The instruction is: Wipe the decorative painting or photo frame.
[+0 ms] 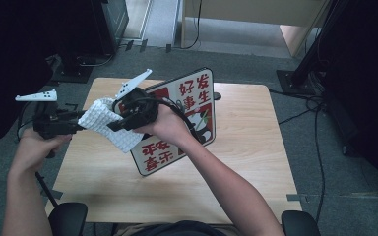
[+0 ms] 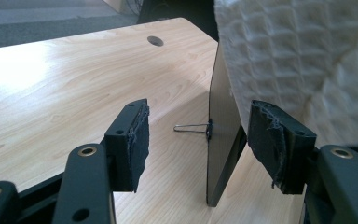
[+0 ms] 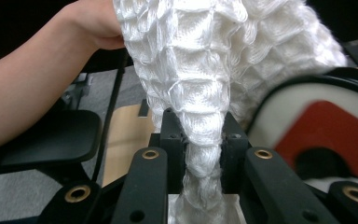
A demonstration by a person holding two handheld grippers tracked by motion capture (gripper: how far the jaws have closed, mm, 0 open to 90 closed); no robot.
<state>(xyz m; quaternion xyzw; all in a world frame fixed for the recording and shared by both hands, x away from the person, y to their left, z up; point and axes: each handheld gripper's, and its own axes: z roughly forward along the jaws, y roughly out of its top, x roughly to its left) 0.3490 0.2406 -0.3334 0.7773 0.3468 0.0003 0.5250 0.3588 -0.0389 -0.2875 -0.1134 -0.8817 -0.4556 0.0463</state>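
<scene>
The right gripper (image 1: pixel 128 118) has its 2 jaws clamped tight on a bunched fold of a white waffle-weave cloth (image 1: pixel 106 123); in the right gripper view the cloth (image 3: pixel 205 93) rises from between the jaws and fans out toward 12 o'clock. In the high view the cloth hangs in the air above the desk (image 1: pixel 246 147), between the 2 grippers, at about 9 o'clock from the desk's middle.

The left gripper (image 1: pixel 78 123) is held at the desk's 9 o'clock edge with its jaws spread wide and nothing between the pads. In the left gripper view the cloth (image 2: pixel 298 51) hangs at 1 o'clock, beyond the right-hand jaw; whether it touches that jaw I cannot tell.

A sign board (image 1: pixel 182 123) with red and black characters stands tilted near the desk's middle, just behind the right hand (image 1: pixel 170 123). In the left gripper view the board (image 2: pixel 221 149) shows edge-on, standing on the desk between the 2 jaws but farther off, with a small wire clip (image 2: pixel 193 128) sticking out of it toward 9 o'clock.
</scene>
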